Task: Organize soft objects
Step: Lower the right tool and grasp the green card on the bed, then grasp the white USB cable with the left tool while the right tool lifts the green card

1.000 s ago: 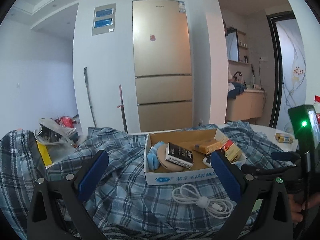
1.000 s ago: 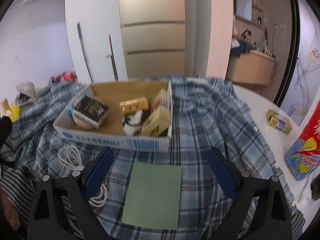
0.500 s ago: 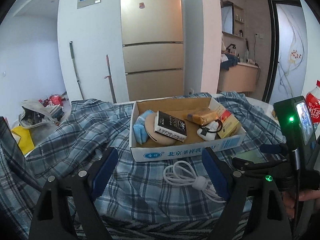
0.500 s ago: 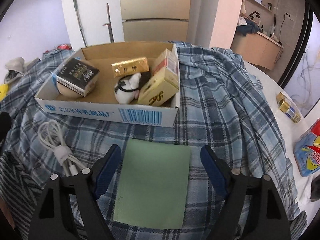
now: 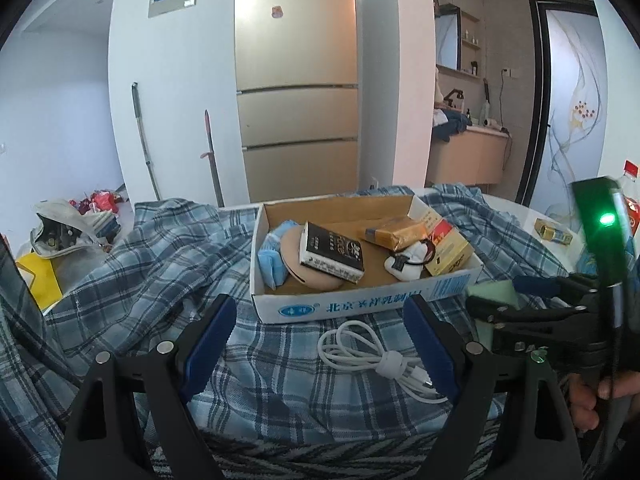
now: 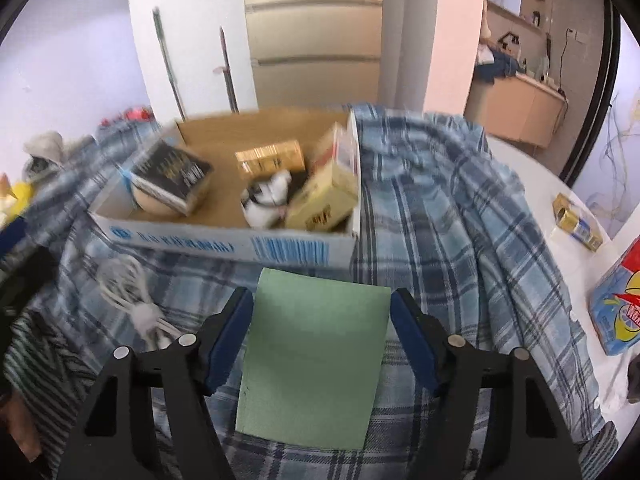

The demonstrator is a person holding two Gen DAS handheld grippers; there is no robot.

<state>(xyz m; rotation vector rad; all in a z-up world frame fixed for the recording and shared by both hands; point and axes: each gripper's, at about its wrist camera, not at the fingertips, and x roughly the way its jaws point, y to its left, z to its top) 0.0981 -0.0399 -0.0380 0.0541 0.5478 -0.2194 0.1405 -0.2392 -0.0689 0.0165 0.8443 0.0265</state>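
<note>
**Right tongs closing around green sponge**

Right tongs (image 6: 322, 320) astride the green sponge (image 6: 316, 360), closing, pads just beside its edges, contact unclear. Sponge flat on the plaid cloth (image 6: 460, 232), just in front of the cardboard box (image 6: 224, 242). Left tongs (image 5: 318, 326) wide open, holding nothing, poised over the coiled white cable (image 5: 372, 354) near the box front. Inside the box: black packet (image 5: 332, 252), blue cloth (image 5: 272, 258), small plush toy (image 5: 408, 262).
</note>
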